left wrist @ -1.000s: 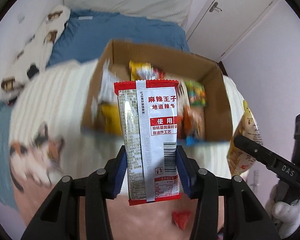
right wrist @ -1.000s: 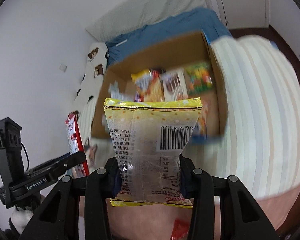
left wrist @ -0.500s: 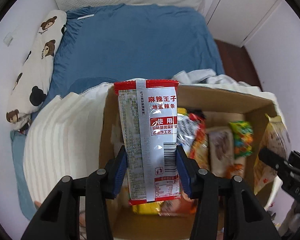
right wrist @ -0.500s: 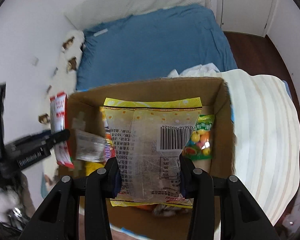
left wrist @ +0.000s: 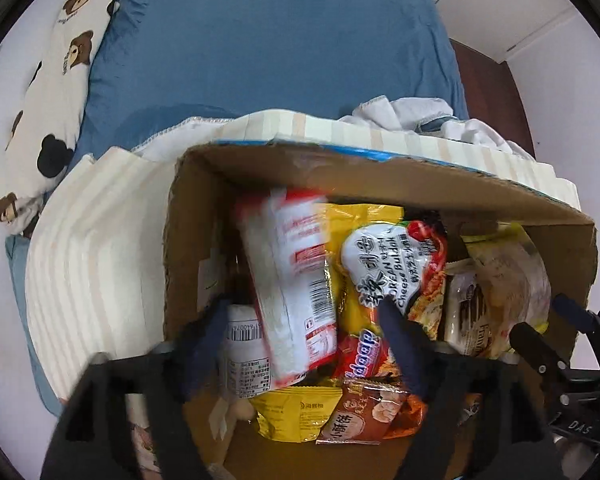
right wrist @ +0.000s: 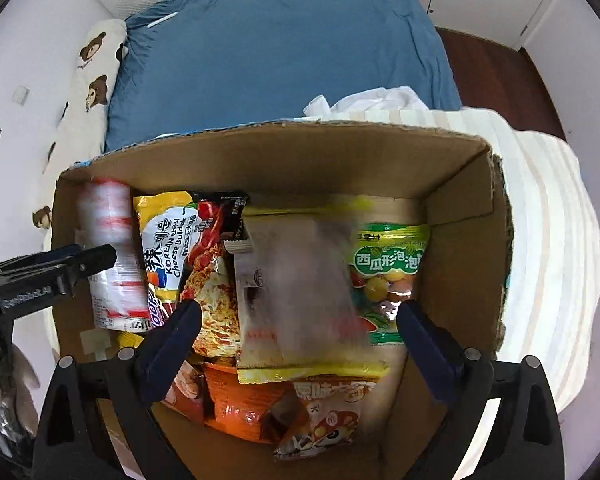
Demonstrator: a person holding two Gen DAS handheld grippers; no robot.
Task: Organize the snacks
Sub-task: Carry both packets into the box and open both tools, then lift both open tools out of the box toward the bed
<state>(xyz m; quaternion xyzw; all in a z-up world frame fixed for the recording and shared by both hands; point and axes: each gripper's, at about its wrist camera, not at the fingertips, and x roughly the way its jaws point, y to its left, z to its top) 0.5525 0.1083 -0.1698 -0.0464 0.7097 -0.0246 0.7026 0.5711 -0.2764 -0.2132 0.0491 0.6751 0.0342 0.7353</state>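
Left gripper (left wrist: 300, 320): aimed straight down over cardboard box (left wrist: 380, 184), jaws just sprung wide, red-white packet (left wrist: 292, 280) released, blurred, inside box left end. Right gripper (right wrist: 300, 320): same downward aim, jaws just opened, yellow-edged clear packet (right wrist: 300, 300) loose mid-box.

red-and-white packet (left wrist: 290, 284): showing white with red bands, between the fingers
yellow-edged clear packet (right wrist: 300, 292): showing see-through, between the fingers
candy bag (right wrist: 388, 256): showing green, by the right finger
box (right wrist: 284, 156): showing brown
sheet (left wrist: 268, 40): showing blue
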